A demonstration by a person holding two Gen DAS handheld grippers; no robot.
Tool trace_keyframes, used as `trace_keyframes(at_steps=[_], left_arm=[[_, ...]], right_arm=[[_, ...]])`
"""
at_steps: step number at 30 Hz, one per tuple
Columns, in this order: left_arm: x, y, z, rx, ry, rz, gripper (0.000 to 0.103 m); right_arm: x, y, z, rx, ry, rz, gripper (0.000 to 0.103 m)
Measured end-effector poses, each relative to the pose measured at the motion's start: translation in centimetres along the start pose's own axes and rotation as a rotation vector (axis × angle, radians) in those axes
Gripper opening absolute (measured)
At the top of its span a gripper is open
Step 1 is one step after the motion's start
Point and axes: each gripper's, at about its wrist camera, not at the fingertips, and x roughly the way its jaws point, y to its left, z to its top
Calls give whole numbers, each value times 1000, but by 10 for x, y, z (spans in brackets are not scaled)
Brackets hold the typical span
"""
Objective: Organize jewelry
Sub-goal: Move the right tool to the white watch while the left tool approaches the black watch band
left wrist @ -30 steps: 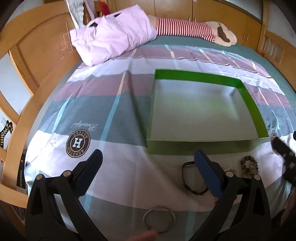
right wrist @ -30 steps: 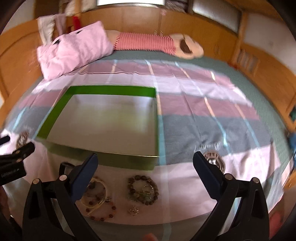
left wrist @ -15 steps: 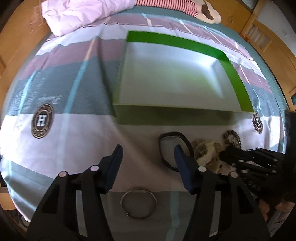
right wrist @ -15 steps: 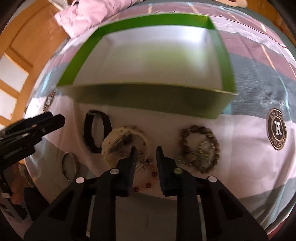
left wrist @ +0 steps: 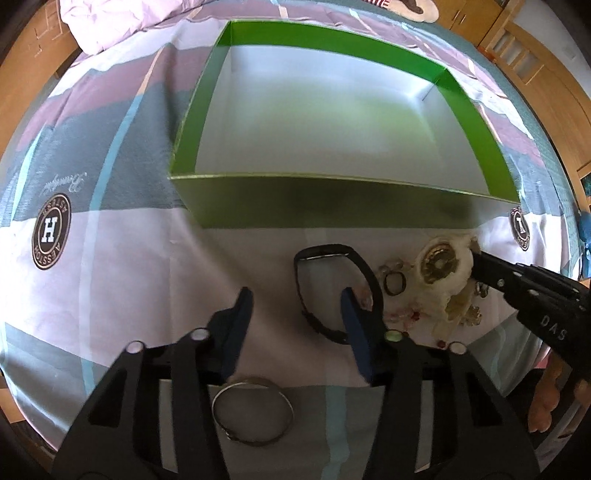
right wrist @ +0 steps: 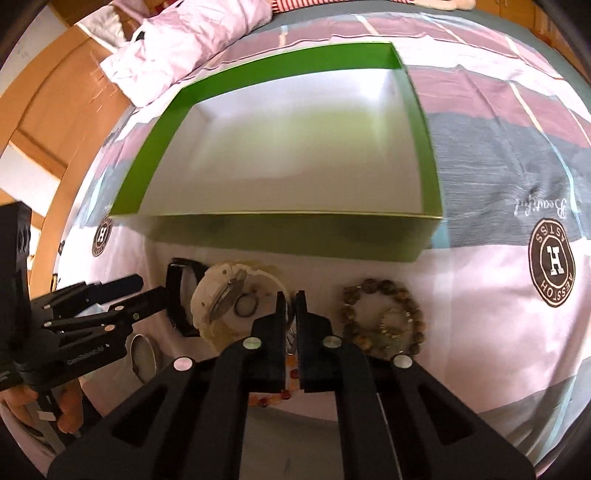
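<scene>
A green box [left wrist: 332, 206] with a white inside lies on the striped bedsheet, and the jewelry lies in front of it. My left gripper [left wrist: 295, 299] hangs over a black wristband [left wrist: 364, 273]. One blue pad is inside the loop, the other outside, and the jaws are closing without touching it. A silver bangle [left wrist: 253, 413] lies below. My right gripper [right wrist: 291, 300] is shut at the right edge of a cream bracelet [right wrist: 210, 291], above a red bead strand [right wrist: 291, 373]. I cannot tell whether anything is pinched. A brown bead bracelet [right wrist: 371, 285] lies to its right.
A pink quilt [left wrist: 129, 22] is bunched at the head of the bed, inside the wooden bed frame [right wrist: 44, 110]. A small dark ring [left wrist: 395, 284] lies by the cream bracelet. A person's hand [left wrist: 546, 402] holds the right gripper's handle.
Both grippers tipped down and sank toward the jewelry. The right jaws went from wide open to shut. The left jaws narrowed, and one pad has entered the black wristband's loop.
</scene>
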Motion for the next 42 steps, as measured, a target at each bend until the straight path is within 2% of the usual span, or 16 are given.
trace_keyframes(at_steps=[2, 5, 10, 18, 20, 26, 28, 30, 31, 36, 42], left_arm=[[4, -1, 0, 1, 13, 8, 39], [12, -3, 2, 8, 25, 27, 34], [19, -1, 5, -6, 35, 46, 34], [32, -8, 12, -2, 43, 56, 34], [34, -12, 13, -1, 37, 52, 21], [28, -3, 14, -21, 29, 30, 12], [19, 8, 8, -37, 21, 19, 12], [16, 11, 8, -49, 15, 12, 12], [15, 12, 8, -52, 14, 11, 12], [18, 11, 7, -43, 25, 24, 13], [25, 8, 6, -28, 36, 28, 21]], right_arm=[[3, -3, 0, 15, 14, 16, 11], [2, -7, 2, 44, -3, 24, 12], [-8, -8, 3, 13, -59, -61, 20], [10, -11, 8, 3, -32, -87, 21], [17, -14, 11, 23, -23, -61, 21], [33, -11, 15, 19, 6, -21, 21], [34, -8, 13, 6, 17, -25, 21], [32, -1, 11, -35, 3, -58, 11], [32, 1, 11, -44, 2, -53, 10], [31, 4, 10, -47, 2, -34, 10], [39, 5, 12, -41, 18, -35, 11]])
